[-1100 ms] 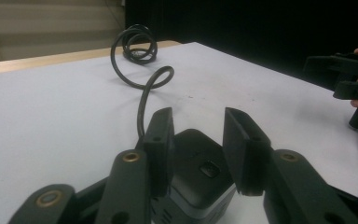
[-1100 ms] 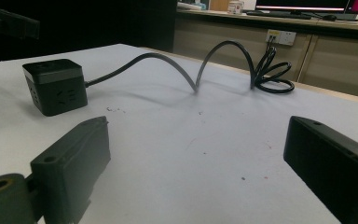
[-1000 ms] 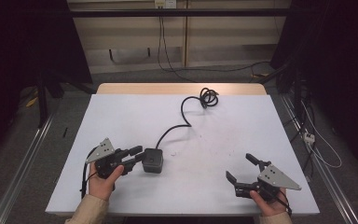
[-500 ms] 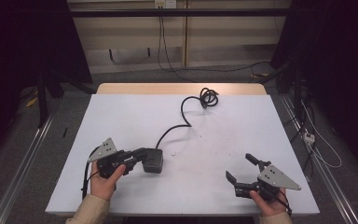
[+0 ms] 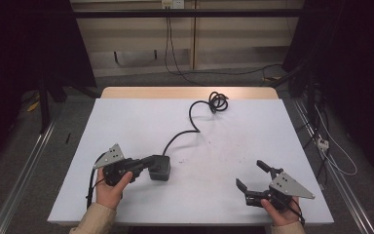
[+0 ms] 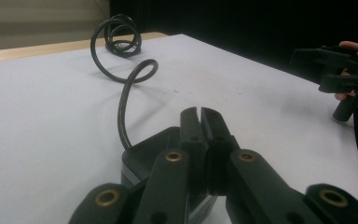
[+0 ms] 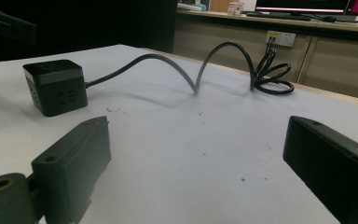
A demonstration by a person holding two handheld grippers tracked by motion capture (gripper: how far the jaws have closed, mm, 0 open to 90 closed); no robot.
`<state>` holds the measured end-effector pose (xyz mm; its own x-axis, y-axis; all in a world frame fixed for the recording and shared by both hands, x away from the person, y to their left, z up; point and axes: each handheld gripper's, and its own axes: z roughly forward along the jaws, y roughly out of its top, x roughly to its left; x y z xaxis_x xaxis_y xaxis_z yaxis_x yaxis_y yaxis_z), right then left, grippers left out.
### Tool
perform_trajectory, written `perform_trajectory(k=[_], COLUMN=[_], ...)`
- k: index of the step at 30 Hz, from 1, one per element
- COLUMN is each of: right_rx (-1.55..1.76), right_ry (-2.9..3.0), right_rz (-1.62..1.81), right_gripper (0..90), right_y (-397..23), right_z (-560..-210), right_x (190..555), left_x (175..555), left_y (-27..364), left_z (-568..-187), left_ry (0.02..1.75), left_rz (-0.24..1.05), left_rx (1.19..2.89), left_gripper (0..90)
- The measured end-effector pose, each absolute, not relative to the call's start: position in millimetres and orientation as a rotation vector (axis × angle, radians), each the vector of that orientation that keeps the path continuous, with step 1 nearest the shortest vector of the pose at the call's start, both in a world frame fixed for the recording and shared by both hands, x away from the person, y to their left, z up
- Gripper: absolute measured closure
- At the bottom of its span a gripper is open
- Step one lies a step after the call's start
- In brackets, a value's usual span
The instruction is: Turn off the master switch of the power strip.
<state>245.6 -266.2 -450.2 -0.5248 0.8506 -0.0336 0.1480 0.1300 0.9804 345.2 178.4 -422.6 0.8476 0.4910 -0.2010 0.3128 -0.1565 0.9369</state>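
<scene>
Because the left gripper [image 6: 200,114] has its jaws pressed together over the one black power cube [image 5: 159,167], the cube's near side is hidden in the left gripper view. Its single cable [image 5: 193,117] curls to a coil at the table's [image 5: 253,126] far edge. Well apart at the right, the right gripper [image 5: 253,175] rests with jaws spread, empty.
</scene>
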Motion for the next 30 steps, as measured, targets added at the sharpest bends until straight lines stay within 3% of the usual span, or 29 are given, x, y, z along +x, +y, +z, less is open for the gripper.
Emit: perform_trajectory(k=[30], right_rx=[0.962], right_ry=[1.790], right_rz=[1.442], right_gripper=[7.4], right_y=[-266.1], right_z=[-450.1], right_x=[245.4], left_x=[346.7], left_y=[170.9], left_z=[-425.7], left_ry=[0.620], left_rz=[0.140], left_rx=[1.805], left_gripper=[90.0])
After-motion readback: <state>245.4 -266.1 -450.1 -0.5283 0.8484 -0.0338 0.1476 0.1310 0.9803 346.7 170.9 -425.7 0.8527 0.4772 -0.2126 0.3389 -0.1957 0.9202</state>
